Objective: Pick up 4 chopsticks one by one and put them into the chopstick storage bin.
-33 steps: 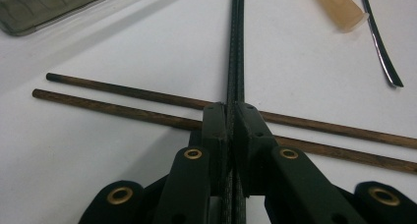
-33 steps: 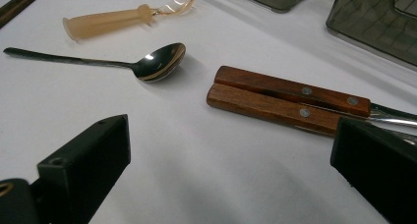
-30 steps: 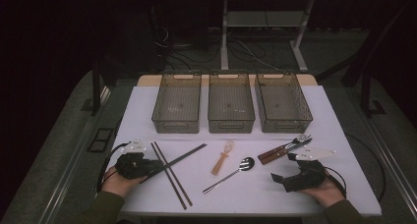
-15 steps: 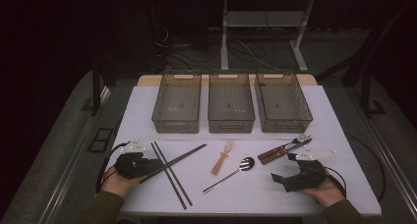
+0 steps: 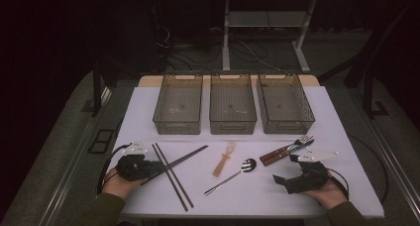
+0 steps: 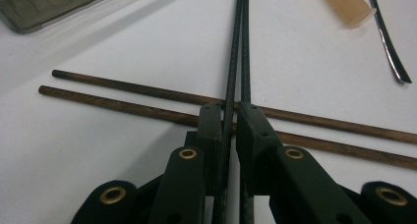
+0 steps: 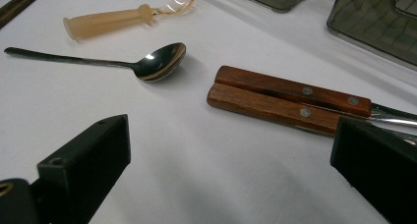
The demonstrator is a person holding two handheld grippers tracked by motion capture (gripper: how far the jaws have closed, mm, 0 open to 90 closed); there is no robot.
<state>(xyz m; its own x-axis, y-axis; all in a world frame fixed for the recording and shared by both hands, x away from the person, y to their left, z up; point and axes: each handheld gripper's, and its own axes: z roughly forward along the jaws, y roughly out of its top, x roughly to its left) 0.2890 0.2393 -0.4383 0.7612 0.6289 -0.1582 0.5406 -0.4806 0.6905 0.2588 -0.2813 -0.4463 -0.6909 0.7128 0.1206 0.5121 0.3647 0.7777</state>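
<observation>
High view: left gripper [image 5: 148, 167] sits at the near-left of the white table [image 5: 346, 137] with the black chopsticks [image 5: 181, 160] running from its jaws up toward the three empty bins [image 5: 233, 104], a grip at the butt end that looks meant for lifting the pair as one; nothing on the table has shifted against the earlier frames. Left gripper view: jaws narrow, black chopsticks [image 6: 235, 62] between them where they cross the brown chopsticks [image 6: 147, 98] (jaws have just been easing open slightly, pads look barely off). Right gripper view: right gripper [image 7: 231, 160] gapes wide and empty, parked short of the wood-handled knife and fork [image 7: 285, 98] and the spoon [image 7: 160, 62].
</observation>
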